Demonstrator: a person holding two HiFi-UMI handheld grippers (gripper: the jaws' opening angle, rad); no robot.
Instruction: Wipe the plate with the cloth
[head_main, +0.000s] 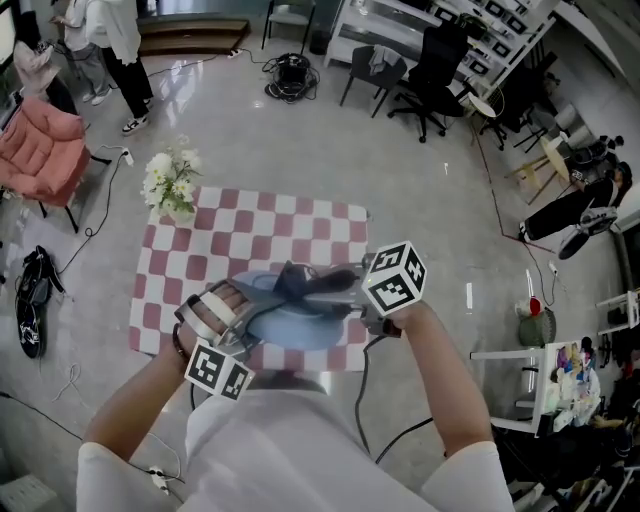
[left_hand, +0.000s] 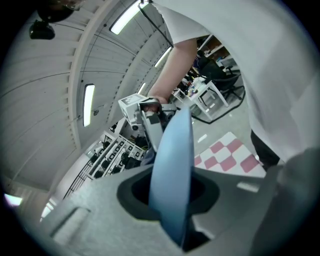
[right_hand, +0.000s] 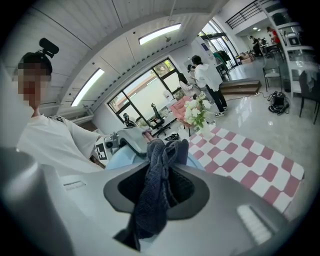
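The table (head_main: 300, 215) with the red and white checked cover is the biggest thing here. At its far left corner stands a small bunch of white flowers (head_main: 170, 185).

The light blue plate (head_main: 290, 325) is at the middle of the near edge of the table. I cannot tell whether it is lifted or touches the cover. It looks hard and smooth, probably ceramic or glass, so I judge it stiff, a little heavy, slippery at the glaze and easy to break if it drops. The rim is the right place to hold it, and a firm hold is needed because wiping pushes against it.

The left gripper (head_main: 215, 320) does exactly this: its jaws are closed on the left rim, and its own view shows the plate edge-on between them.

The right gripper (head_main: 345, 290) has its jaws pressed together on the dark grey cloth (head_main: 295, 280). The cloth is soft and light, bunched into folds. Its free end sticks out past the jaw tips and lies on the far part of the plate.
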